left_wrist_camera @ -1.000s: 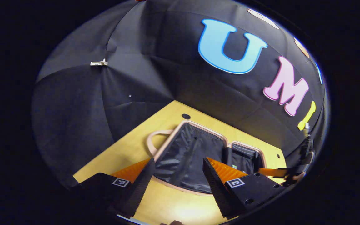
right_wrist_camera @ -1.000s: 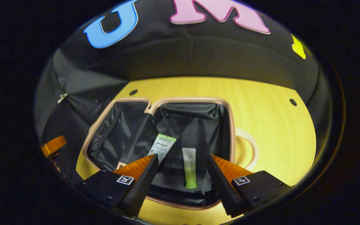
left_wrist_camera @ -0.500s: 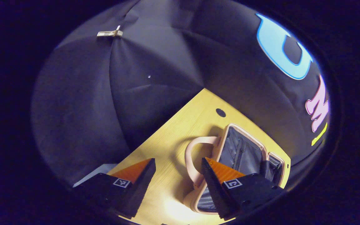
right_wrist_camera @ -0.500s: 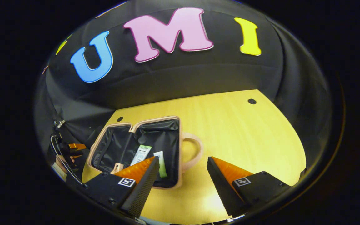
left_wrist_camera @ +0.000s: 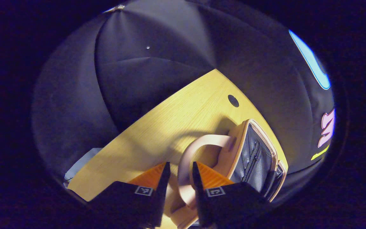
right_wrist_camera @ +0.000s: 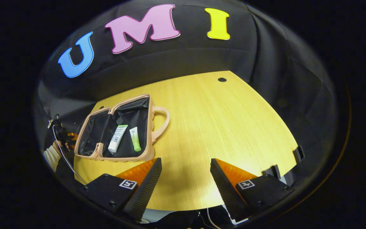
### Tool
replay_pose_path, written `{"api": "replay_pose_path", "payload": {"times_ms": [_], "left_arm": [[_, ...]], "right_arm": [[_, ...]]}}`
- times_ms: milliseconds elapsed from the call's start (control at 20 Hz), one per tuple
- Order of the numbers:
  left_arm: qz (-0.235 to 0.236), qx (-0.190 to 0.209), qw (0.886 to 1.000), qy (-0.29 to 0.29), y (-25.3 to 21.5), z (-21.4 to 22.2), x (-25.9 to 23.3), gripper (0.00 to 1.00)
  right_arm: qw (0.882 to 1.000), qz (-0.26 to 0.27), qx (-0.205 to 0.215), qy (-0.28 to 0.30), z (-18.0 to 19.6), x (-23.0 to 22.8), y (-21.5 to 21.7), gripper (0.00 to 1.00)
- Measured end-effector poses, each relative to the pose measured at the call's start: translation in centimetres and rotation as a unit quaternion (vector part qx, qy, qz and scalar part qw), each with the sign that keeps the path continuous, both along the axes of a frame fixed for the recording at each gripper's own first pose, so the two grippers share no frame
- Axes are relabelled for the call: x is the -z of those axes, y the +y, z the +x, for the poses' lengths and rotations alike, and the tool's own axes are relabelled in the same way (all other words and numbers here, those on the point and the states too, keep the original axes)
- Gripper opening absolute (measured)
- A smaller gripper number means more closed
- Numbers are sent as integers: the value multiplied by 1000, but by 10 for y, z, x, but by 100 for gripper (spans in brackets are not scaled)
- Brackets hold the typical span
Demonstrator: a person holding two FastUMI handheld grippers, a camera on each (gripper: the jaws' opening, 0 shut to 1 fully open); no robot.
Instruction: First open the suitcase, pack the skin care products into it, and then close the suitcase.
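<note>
The pink suitcase (right_wrist_camera: 119, 157) lies open on the yellow table (right_wrist_camera: 218, 127), black lining up. In its right half lie a white tube (right_wrist_camera: 117, 138) and a green tube (right_wrist_camera: 134, 139). My right gripper (right_wrist_camera: 186, 163) is open and holds nothing, over the table to the right of the case. In the left gripper view, the suitcase (left_wrist_camera: 237, 143) shows edge-on with its pink handle (left_wrist_camera: 202, 143) looping toward me. My left gripper (left_wrist_camera: 179, 167) has its fingers closed narrowly on that handle band. In the right gripper view the left gripper (right_wrist_camera: 68, 136) sits at the case's left side.
A hand in a pale sleeve (right_wrist_camera: 51, 156) with a cable holds the left gripper. The table has round holes (right_wrist_camera: 222, 79) near its far edge (left_wrist_camera: 233, 100). Black clips (right_wrist_camera: 299, 154) sit on its right edge. Bare wood stretches right of the case.
My left gripper swung left off the open case onto its handle and its fingers closed in. My right gripper drew back and right from above the tubes, staying open.
</note>
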State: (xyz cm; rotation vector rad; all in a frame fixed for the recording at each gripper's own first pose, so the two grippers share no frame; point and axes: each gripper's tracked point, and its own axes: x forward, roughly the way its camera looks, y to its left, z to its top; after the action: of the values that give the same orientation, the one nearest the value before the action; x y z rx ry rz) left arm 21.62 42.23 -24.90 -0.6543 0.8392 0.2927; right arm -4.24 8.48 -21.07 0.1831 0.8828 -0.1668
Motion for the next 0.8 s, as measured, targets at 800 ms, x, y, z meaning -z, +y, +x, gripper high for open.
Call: {"api": "replay_pose_path", "payload": {"times_ms": [800], "left_arm": [[196,133,954,-186,-155,-17,-280,6]], "right_arm": [[986,-11,-156,-56,49,-12,0,98]]}}
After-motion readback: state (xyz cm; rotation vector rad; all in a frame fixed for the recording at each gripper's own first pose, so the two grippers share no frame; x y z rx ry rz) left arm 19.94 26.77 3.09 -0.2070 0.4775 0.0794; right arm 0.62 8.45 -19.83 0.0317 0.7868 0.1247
